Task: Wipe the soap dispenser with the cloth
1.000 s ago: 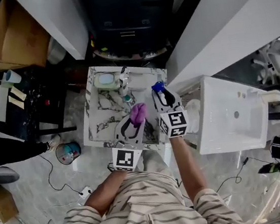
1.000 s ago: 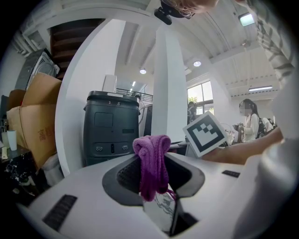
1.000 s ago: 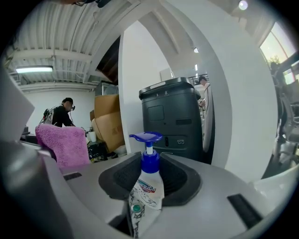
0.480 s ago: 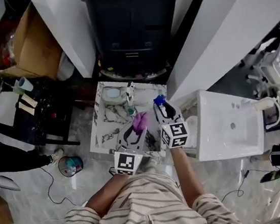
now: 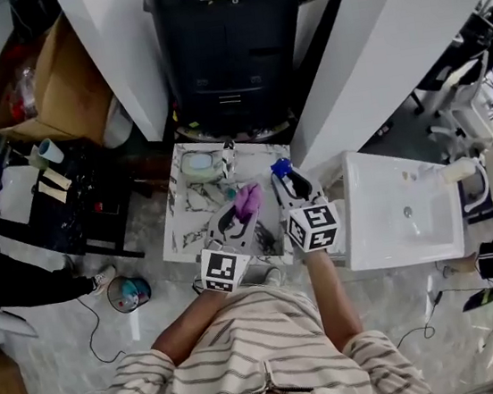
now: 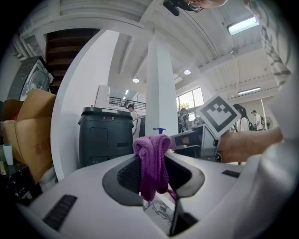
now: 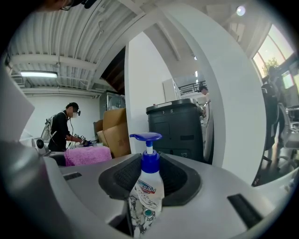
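The soap dispenser [image 7: 148,186] is a white bottle with a blue pump, upright between the jaws of my right gripper [image 7: 147,196], which is shut on it. In the head view the right gripper [image 5: 288,181] holds the dispenser [image 5: 282,170] above the right part of the marble table [image 5: 188,235]. My left gripper [image 6: 152,179] is shut on a bunched purple cloth [image 6: 152,161]. In the head view the left gripper [image 5: 239,210] holds the cloth [image 5: 246,201] just left of the dispenser, a small gap apart. The cloth [image 7: 88,155] also shows in the right gripper view.
A black bin [image 5: 232,49] stands behind the table between white columns. A white sink unit [image 5: 406,211] is at the right. A pale green dish [image 5: 195,165] and a small bottle [image 5: 227,162] sit at the table's back edge. Cardboard boxes [image 5: 35,93] are at the left.
Both grippers have risen above the table, still holding the cloth and the dispenser. The head view has shifted so the bin and columns show more.
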